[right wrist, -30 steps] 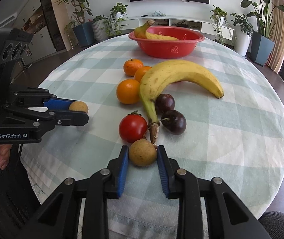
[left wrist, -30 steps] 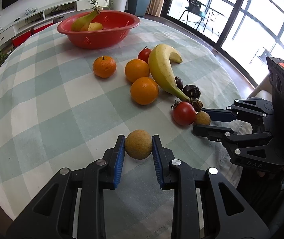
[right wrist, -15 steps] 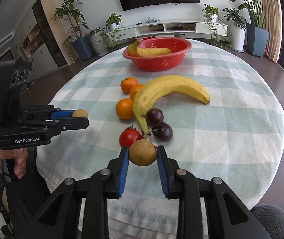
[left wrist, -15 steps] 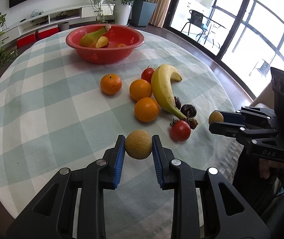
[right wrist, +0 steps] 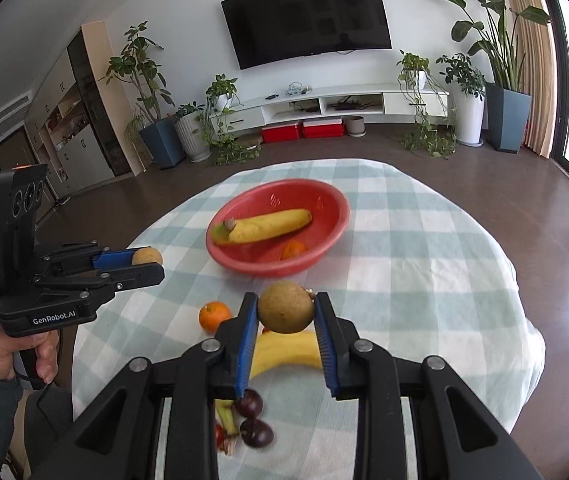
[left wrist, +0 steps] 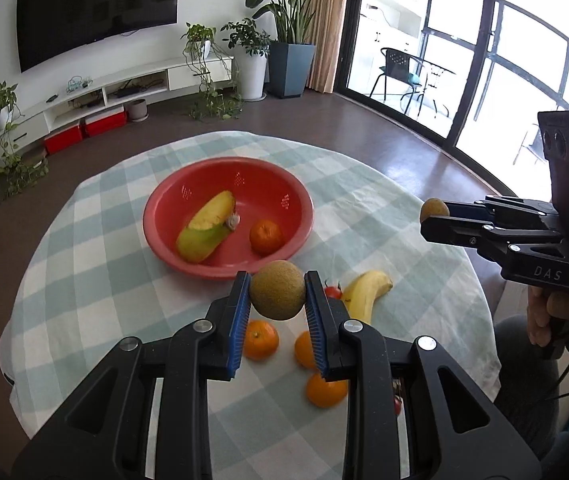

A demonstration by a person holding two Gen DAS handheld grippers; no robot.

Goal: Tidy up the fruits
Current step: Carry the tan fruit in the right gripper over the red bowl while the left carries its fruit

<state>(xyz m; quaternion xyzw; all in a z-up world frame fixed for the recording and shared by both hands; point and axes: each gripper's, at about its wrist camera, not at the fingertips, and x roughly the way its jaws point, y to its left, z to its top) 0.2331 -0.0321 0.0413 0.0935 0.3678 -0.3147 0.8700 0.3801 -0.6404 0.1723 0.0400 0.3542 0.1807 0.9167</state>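
Note:
My left gripper (left wrist: 277, 298) is shut on a round tan fruit (left wrist: 277, 295) and holds it high above the table, near the front rim of the red bowl (left wrist: 284, 184). My right gripper (right wrist: 285, 312) is shut on a similar brown fruit (right wrist: 285, 306), also raised over the table. Each gripper shows in the other's view: the right one (left wrist: 435, 210) at the right, the left one (right wrist: 147, 258) at the left. The bowl (right wrist: 332, 200) holds a banana (left wrist: 206, 226) and a mandarin (left wrist: 266, 236).
On the checked tablecloth (left wrist: 96, 264) lie several oranges (left wrist: 260, 339), a loose banana (left wrist: 364, 290), a tomato (left wrist: 332, 291) and dark plums (right wrist: 250, 404). The round table's edge drops off to a dark floor. A TV unit and plants stand far behind.
Both grippers have risen well above the table with their fruits and moved towards the bowl. The views now look down on the bowl from above.

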